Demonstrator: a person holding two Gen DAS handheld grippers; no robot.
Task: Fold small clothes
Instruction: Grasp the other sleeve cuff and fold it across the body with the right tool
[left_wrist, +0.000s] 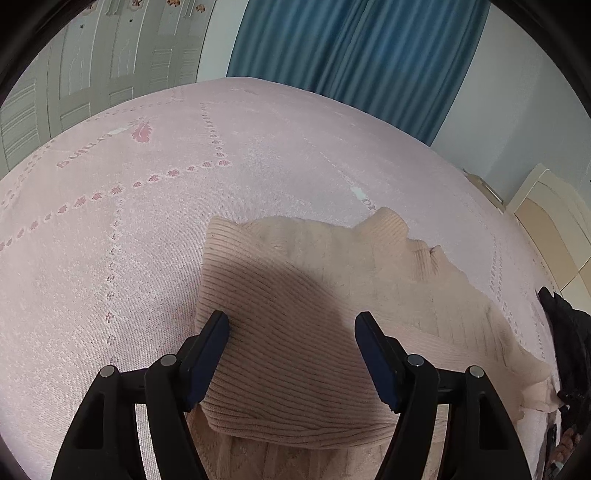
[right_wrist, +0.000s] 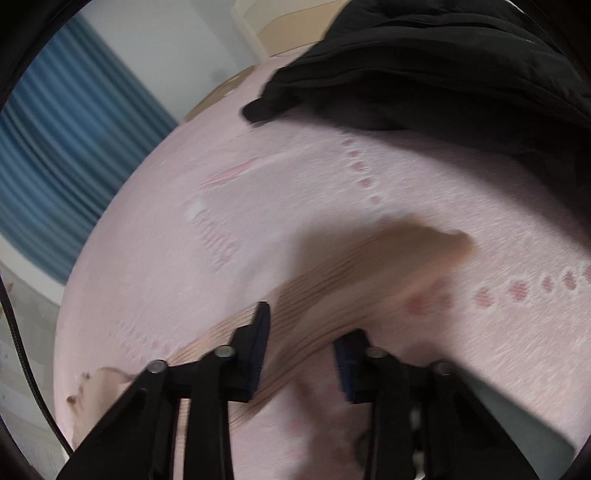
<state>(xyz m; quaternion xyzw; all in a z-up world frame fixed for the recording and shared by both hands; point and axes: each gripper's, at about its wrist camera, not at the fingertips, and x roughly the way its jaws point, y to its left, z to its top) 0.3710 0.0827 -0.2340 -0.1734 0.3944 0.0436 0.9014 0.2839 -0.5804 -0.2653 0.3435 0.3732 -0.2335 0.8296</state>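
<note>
A small beige ribbed knit sweater (left_wrist: 295, 295) lies on the pink bedspread (left_wrist: 147, 221), with one side folded over onto its body. My left gripper (left_wrist: 291, 321) is open just above the folded part, its fingers apart on either side, holding nothing. In the blurred right wrist view, my right gripper (right_wrist: 301, 332) is open over a ribbed sleeve or edge of the same sweater (right_wrist: 369, 266), which runs between the fingers. I cannot tell if the pads touch the cloth.
A pile of black clothing (right_wrist: 443, 66) lies at the far side of the bed, also showing at the right edge in the left wrist view (left_wrist: 569, 325). Blue curtains (left_wrist: 351, 48), a pale wardrobe (left_wrist: 92, 66) and a cream cabinet (left_wrist: 554, 221) surround the bed.
</note>
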